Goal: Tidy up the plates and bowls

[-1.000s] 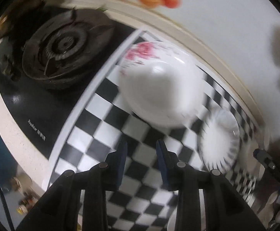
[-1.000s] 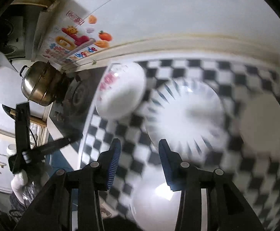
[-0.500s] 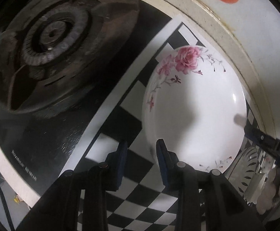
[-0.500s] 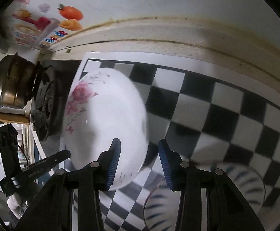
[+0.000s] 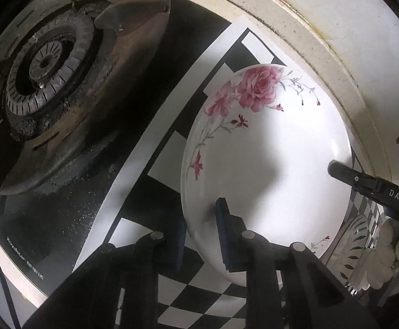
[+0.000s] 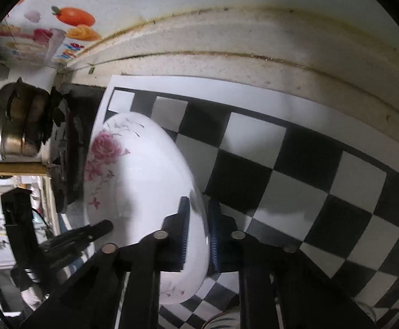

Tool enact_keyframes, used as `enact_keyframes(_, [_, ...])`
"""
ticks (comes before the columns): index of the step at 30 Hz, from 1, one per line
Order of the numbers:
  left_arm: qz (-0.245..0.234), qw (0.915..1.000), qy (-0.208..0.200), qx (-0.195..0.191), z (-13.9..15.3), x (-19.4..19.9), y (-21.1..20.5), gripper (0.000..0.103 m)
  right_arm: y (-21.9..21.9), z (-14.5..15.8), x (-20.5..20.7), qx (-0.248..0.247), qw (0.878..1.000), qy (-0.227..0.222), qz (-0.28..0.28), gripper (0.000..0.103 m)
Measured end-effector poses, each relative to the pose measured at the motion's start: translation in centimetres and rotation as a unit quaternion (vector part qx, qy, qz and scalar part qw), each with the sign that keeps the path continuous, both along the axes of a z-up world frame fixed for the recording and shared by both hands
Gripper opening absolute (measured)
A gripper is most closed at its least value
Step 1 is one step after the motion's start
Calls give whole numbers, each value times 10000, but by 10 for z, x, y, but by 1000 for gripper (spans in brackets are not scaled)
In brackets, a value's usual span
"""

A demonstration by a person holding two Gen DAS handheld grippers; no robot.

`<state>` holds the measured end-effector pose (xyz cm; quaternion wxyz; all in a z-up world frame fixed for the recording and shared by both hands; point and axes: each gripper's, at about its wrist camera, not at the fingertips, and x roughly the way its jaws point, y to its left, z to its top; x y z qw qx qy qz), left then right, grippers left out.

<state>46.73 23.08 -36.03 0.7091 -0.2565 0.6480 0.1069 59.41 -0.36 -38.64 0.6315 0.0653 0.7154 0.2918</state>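
A white floral plate [image 5: 268, 170] with pink roses lies on the checkered mat [image 5: 155, 164] beside the stove. My left gripper [image 5: 201, 213] straddles its near rim, one pad outside and one inside, jaws closing onto the rim. My right gripper [image 6: 199, 203] clamps the opposite rim of the floral plate [image 6: 144, 181], jaws closing, pads against both faces. Its black finger [image 5: 344, 172] shows on the far rim in the left wrist view. The left gripper's finger [image 6: 98, 229] shows at the plate's far side in the right wrist view.
A gas burner [image 5: 48, 82] sits left of the mat. A steel pot [image 6: 16, 120] stands on the far burner. A white plate with dark leaf marks [image 5: 355, 246] lies beyond the floral plate, near a gloved hand [image 5: 385, 255]. The raised counter edge [image 6: 254, 44] and wall run behind.
Both grippers came down onto the floral plate. The right one swung left from over the leaf-marked plate to the floral plate's rim. Both pairs of jaws narrowed onto the rim.
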Motion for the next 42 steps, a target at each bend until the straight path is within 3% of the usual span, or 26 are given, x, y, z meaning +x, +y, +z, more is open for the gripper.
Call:
enact_keyframes(7, [-131, 9993, -201, 277, 15, -6, -1, 18, 0, 8, -13, -4, 9994, -283, 221, 11])
enact_keyframes(23, [-648, 9950, -567, 497, 73, -68, -17, 18, -39, 60, -61, 263, 9972, -693, 3, 10])
enact_keyframes(34, [-1336, 9848, -955, 558, 132, -135, -73, 18, -123, 125, -134, 510, 9905, -1120, -620, 10])
enact_keyframes(42, [-2052, 9722, -1035, 447, 153, -172, -151, 18, -204, 156, -212, 501, 9827, -1335, -1186, 10])
